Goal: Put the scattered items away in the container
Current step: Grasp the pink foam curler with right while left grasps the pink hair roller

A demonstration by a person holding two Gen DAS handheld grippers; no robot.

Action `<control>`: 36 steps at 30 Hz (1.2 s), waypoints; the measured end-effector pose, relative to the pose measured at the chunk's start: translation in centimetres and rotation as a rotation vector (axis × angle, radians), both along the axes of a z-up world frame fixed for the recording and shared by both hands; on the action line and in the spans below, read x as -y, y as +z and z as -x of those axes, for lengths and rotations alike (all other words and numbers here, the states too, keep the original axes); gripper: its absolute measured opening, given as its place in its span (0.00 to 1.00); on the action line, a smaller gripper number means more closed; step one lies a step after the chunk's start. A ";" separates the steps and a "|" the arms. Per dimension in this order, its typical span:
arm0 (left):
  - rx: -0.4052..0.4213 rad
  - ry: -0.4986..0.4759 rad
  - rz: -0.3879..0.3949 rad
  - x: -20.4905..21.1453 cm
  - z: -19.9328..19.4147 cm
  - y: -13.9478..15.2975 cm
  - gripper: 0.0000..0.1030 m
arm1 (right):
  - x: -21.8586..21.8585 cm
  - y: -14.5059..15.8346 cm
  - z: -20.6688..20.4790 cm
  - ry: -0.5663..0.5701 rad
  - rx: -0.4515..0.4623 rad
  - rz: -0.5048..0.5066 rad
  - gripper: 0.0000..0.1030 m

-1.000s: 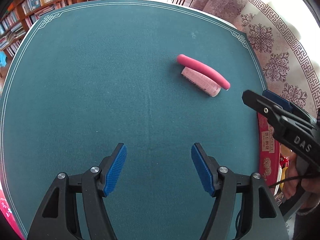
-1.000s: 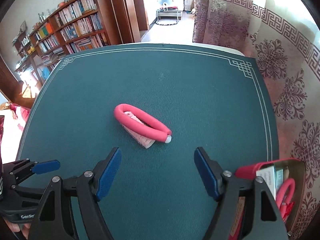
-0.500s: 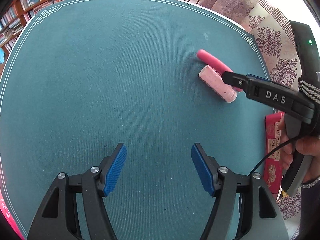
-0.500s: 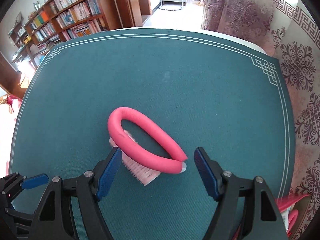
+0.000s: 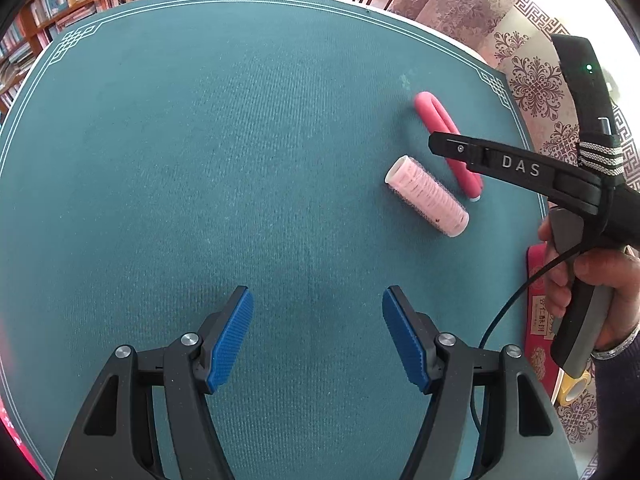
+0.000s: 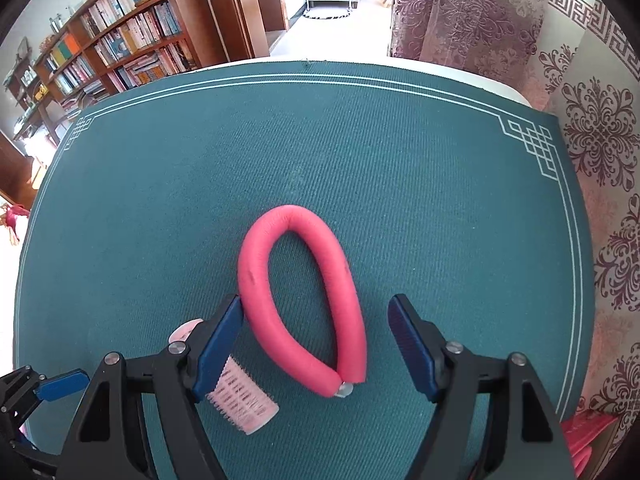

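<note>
A bent pink foam curler rod lies on the green mat, folded into a loop. My right gripper is open and straddles the rod's two ends, jaws on either side. A pale pink hair roller lies just left of the rod, partly under the right gripper's left finger. In the left wrist view the roller and the rod lie at the right, with the right gripper's finger above them. My left gripper is open and empty over bare mat. The red container stands at the mat's right edge.
The green mat covers a round table. Its edge lies close to a patterned curtain at the right. A bookshelf stands far back left. A yellow tape roll sits by the container.
My right gripper has moved forward and down over the pink rod, which now lies between its open jaws. The left gripper has barely moved.
</note>
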State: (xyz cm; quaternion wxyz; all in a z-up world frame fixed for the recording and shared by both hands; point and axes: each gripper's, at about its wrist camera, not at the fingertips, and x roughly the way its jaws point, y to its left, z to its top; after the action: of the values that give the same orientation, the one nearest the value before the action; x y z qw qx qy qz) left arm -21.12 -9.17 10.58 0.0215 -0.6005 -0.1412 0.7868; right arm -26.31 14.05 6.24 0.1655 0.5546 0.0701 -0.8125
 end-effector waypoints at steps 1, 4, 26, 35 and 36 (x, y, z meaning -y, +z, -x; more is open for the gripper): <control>0.000 0.000 -0.001 0.0 0.1 0.0 0.68 | 0.0 -0.2 0.3 -0.002 0.006 0.000 0.76; 0.003 0.003 -0.005 -0.3 0.4 -0.1 0.68 | 0.0 -0.9 1.1 -0.011 0.015 -0.025 0.76; -0.010 0.018 -0.082 -3.7 4.7 0.0 0.68 | -6.1 0.7 -6.9 -0.184 -0.016 0.013 0.52; 0.026 0.194 -0.144 -4.6 7.7 -1.1 0.68 | -6.7 3.6 -12.2 -0.168 -0.100 -0.009 0.53; 0.033 0.204 -0.134 -4.9 8.0 -1.3 0.68 | -6.9 3.8 -12.6 -0.170 -0.111 -0.010 0.53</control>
State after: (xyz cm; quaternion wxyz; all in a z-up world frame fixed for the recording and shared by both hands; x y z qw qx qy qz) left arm -29.11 -4.28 9.25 -0.0211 -0.5930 -0.2541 0.7638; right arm -13.71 21.00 10.07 0.0890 0.5135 0.0361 -0.8527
